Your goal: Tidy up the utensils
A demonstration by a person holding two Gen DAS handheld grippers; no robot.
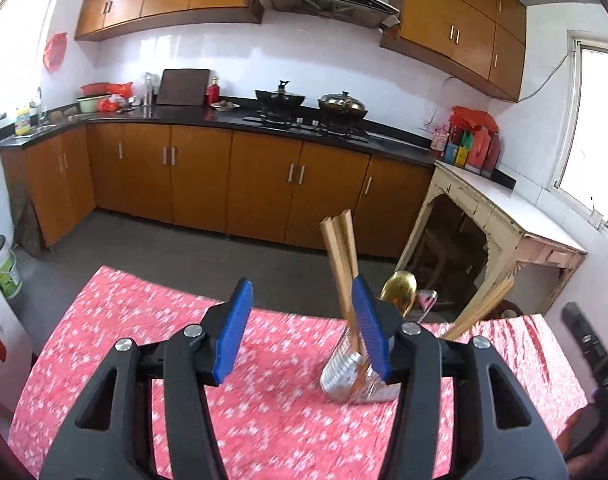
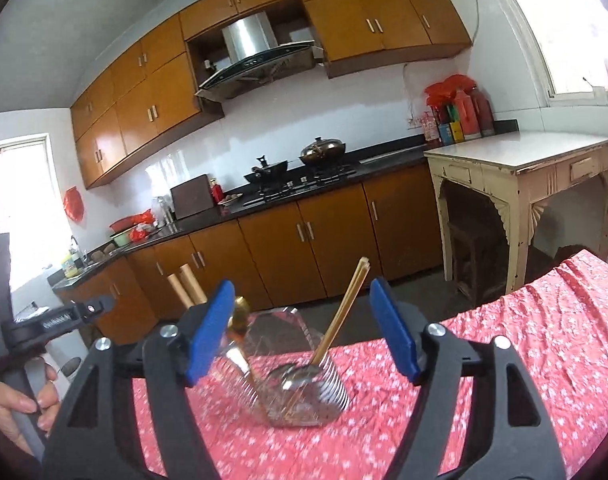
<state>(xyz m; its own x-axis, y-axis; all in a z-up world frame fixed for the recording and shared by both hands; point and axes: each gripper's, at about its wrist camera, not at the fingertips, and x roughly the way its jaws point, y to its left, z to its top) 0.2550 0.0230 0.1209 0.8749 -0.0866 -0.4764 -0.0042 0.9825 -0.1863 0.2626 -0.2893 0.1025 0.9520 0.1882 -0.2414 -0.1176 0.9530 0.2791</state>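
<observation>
- The room is a kitchen with brown cabinets (image 1: 200,172), a black counter (image 1: 224,118) and two pots on the stove (image 1: 307,120). An old cream side table (image 2: 515,164) stands on the right, near a window.
- Close to the cameras is a table with a red flowery tablecloth (image 1: 144,320).
- On the left of the cloth there is nothing to tidy that the left camera can see. No loose spoon or stick lies there.
- The left gripper (image 1: 302,332) has its blue jaws apart. Nothing sits between them. It is holding nothing.
- Just behind its right jaw stands a clear glass holder (image 1: 355,380) with ridged sides. It rests on the cloth, a bit right of the middle.
- In the holder stand fat wooden chopsticks (image 1: 337,248), a gold spoon (image 1: 401,290) and thin chopsticks (image 1: 483,308) that lean to the right.
- The right camera also shows what looks like a silver spoon bowl (image 2: 300,376) low inside the glass holder.
- The right gripper (image 2: 304,332) has its blue jaws wide apart too. The glass holder sits past them, and the pads do not touch it.
- At the left edge of the right camera, a hand (image 2: 20,404) holds the handle of the other gripper.
- I think the job is nearly done or all done. Every utensil I can see is already in the holder.
- The near part of the table is hidden by the grippers, so something may still lie there.
</observation>
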